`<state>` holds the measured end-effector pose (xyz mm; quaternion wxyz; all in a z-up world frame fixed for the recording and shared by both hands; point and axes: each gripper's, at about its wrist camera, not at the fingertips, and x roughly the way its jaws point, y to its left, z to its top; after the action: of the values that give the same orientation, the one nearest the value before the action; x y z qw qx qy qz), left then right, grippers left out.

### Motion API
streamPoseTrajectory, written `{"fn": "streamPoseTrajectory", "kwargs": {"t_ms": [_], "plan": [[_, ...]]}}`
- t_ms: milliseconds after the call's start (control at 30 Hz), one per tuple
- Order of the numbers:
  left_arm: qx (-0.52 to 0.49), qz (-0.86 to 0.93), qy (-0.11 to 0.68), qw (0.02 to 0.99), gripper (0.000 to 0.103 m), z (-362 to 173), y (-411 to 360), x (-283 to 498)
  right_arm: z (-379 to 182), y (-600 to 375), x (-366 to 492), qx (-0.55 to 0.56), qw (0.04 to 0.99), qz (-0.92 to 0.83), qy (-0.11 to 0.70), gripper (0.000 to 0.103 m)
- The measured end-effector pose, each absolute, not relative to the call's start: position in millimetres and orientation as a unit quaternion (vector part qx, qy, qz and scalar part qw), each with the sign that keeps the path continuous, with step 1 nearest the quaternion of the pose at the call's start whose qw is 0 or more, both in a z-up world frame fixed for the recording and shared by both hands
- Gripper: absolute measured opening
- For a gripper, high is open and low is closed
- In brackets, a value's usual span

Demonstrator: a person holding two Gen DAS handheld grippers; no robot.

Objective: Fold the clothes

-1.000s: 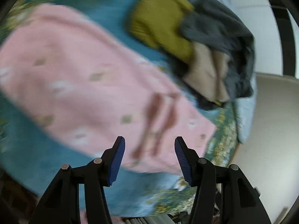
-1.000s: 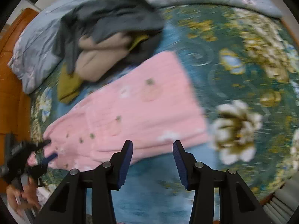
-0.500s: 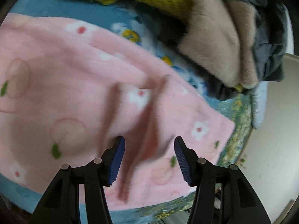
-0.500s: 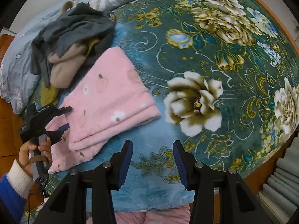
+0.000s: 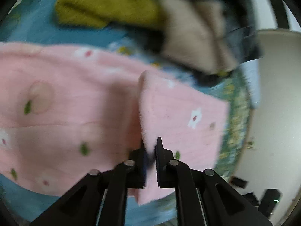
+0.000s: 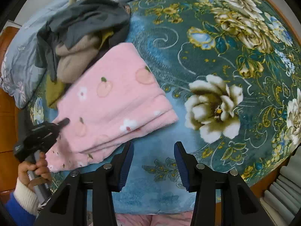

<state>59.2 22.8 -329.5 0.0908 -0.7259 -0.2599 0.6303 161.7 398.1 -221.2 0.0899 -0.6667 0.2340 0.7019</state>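
On floral bedspread (image 6: 216, 60) | pink garment (image 6: 116, 101) | clothes pile (image 6: 82, 37) beside

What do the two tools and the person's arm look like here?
Both tools, left tool and right tool, are black plastic with silver rivets and ribbed blue pads. The left hand grips a grey handle and wears a cream knit cuff under a blue sleeve. No cables show.

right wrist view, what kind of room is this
Most likely a bedroom. The work surface is a bed spread with a teal floral blanket, a grey floral pillow lies at its far end, and a heap of unfolded clothes sits beside the pink fleece garment being folded.
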Motion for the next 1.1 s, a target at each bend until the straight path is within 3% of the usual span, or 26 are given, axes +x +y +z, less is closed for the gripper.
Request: {"fn": "streamPoseTrajectory", "kwargs": {"t_ms": [33, 100, 167, 300, 333, 367, 433, 667, 867, 1100], "plan": [[-0.734, 0.623, -0.258, 0.083, 0.015, -336.0, 22.7, 58.6, -221.4, 396.7, 161.0, -0.668, 0.089, 0.701, 0.234, 0.048], [-0.745, 0.61, -0.26, 0.07, 0.046, -348.1, 22.2, 57.5, -221.8, 394.6, 159.6, -0.67, 0.088, 0.699, 0.234, 0.048], [-0.739, 0.602, -0.295, 0.07, 0.051, -355.5, 20.4, 56.9, -221.5, 396.6, 158.0, -0.67, 0.092, 0.698, 0.236, 0.048], [-0.738, 0.576, -0.346, 0.065, 0.049, -372.6, 20.5, 58.8, -220.9, 400.6, 154.9, -0.671, 0.1, 0.695, 0.239, 0.048], [-0.739, 0.575, -0.346, 0.064, 0.042, -374.4, 22.3, 59.3, -220.8, 401.5, 154.1, -0.671, 0.102, 0.694, 0.24, 0.048], [-0.74, 0.575, -0.344, 0.066, 0.02, -374.9, 24.5, 59.5, -220.6, 402.5, 153.4, -0.671, 0.104, 0.694, 0.241, 0.048], [-0.73, 0.59, -0.334, 0.089, 0.012, -363.4, 29.7, 57.6, -220.6, 403.6, 151.5, -0.671, 0.107, 0.692, 0.243, 0.048], [-0.675, 0.659, -0.3, 0.142, 0.011, -307.7, 19.1, 47.1, -226.8, 385.8, 139.6, -0.677, 0.082, 0.691, 0.238, 0.048], [-0.725, 0.621, -0.286, 0.079, 0.012, -355.7, 9.6, 48.9, -241.8, 363.0, 120.0, -0.686, 0.037, 0.69, 0.228, 0.048], [-0.734, 0.617, -0.279, 0.052, 0.016, -361.9, 21.9, 52.6, -291.5, 361.6, 77.3, -0.694, 0.024, 0.678, 0.24, 0.048]]}}
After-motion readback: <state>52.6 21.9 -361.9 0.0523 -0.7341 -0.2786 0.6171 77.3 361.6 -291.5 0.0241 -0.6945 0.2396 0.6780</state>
